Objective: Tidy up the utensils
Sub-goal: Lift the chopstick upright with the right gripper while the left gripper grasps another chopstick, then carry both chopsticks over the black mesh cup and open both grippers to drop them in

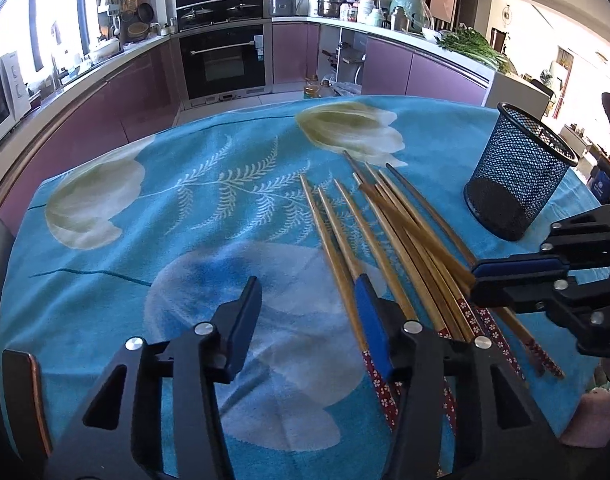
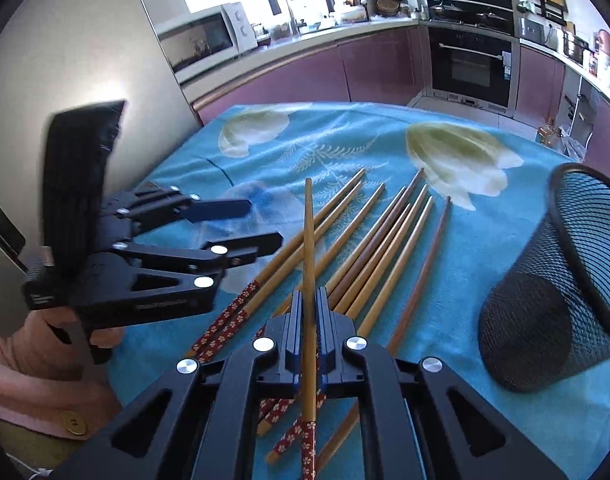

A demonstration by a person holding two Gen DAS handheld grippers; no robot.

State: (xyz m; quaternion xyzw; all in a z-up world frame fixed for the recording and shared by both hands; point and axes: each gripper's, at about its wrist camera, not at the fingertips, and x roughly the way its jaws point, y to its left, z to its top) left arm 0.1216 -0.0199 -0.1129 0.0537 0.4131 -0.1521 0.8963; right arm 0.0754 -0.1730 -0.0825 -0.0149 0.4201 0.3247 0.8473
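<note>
Indoors, a kitchen surrounds the surface (image 1: 105, 240), which is draped in a turquoise cloth (image 2: 345, 140) printed with pale tulips and fern sprays. Purple cabinets (image 1: 389, 64) and a black built-in oven (image 1: 225, 60) line the far wall behind the surface; a white microwave (image 2: 209, 36) sits on the counter under a bright window. On the cloth lies a fan of wooden chopsticks (image 1: 385, 236) with red flowered ends, just beside a black mesh cup (image 1: 517, 176) standing upright. The right hand-held gripper (image 2: 309, 300) is clamped narrowly on one chopstick (image 2: 309, 232), raised above the fan. The left hand-held gripper (image 1: 309, 300) gapes wide, holding nothing, at the fan's edge.
</note>
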